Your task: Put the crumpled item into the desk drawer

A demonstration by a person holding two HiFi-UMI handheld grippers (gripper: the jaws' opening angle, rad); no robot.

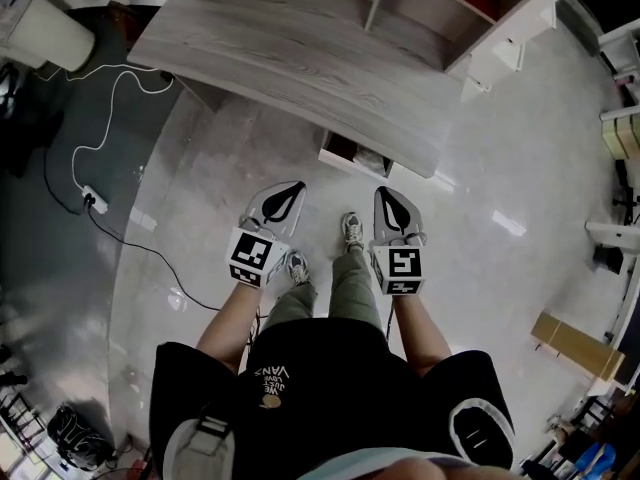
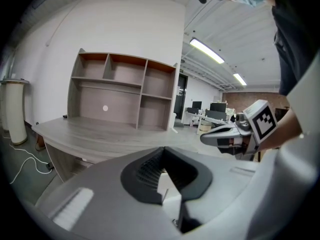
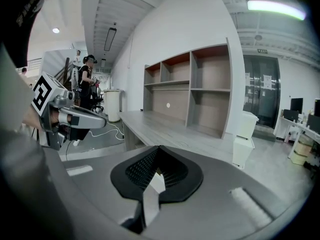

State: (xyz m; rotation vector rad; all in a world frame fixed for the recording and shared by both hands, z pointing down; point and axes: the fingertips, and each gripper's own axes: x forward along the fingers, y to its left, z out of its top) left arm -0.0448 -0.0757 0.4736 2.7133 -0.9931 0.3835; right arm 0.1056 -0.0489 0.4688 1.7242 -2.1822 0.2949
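Observation:
A grey wooden desk stands in front of me, and under its near edge a white drawer is pulled partly out. What lies inside it I cannot make out. No crumpled item shows in any view. My left gripper and right gripper hang side by side over the floor, just short of the desk, both shut with nothing between the jaws. The left gripper view shows its own shut jaws and the right gripper beside it. In the right gripper view the left gripper points at the desk.
A shelf unit sits on the desk's far side. A white cable with a power strip trails over the floor at the left, near a white cylinder. A white cabinet stands right of the desk. My feet are below the drawer.

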